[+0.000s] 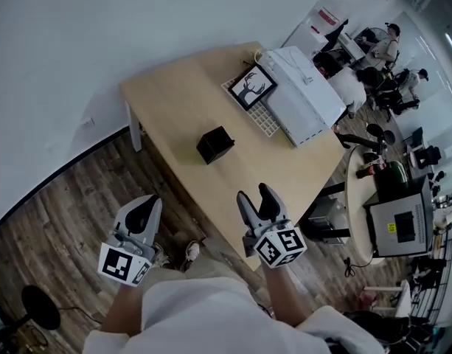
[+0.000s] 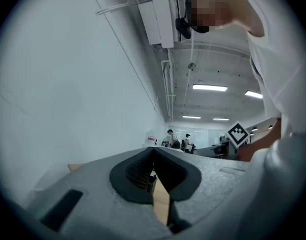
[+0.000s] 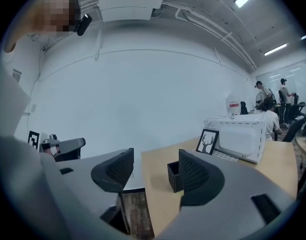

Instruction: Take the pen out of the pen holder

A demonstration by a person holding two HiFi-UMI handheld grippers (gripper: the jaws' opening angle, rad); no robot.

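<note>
The black square pen holder [image 1: 214, 144] stands on the light wooden table [image 1: 174, 102], out in its middle; no pen shows in it. Both grippers hang off the table's near edge, above the floor. My right gripper [image 1: 253, 192] is open, with nothing between its fingers. In the right gripper view the pen holder [image 3: 173, 177] sits well beyond the right gripper [image 3: 155, 159], partly hidden by the right-hand finger [image 3: 195, 176]. My left gripper [image 1: 146, 208] is further left and lower, over the wooden floor. In its own view the left gripper [image 2: 153, 155] has its pads meeting at the tips, holding nothing.
A framed deer picture [image 1: 251, 87], a white gridded mat [image 1: 264, 118] and a white microwave-like box [image 1: 307, 94] stand at the table's far end. A round table [image 1: 358, 198] with equipment is to the right. A black stool [image 1: 37, 308] is on the floor at lower left.
</note>
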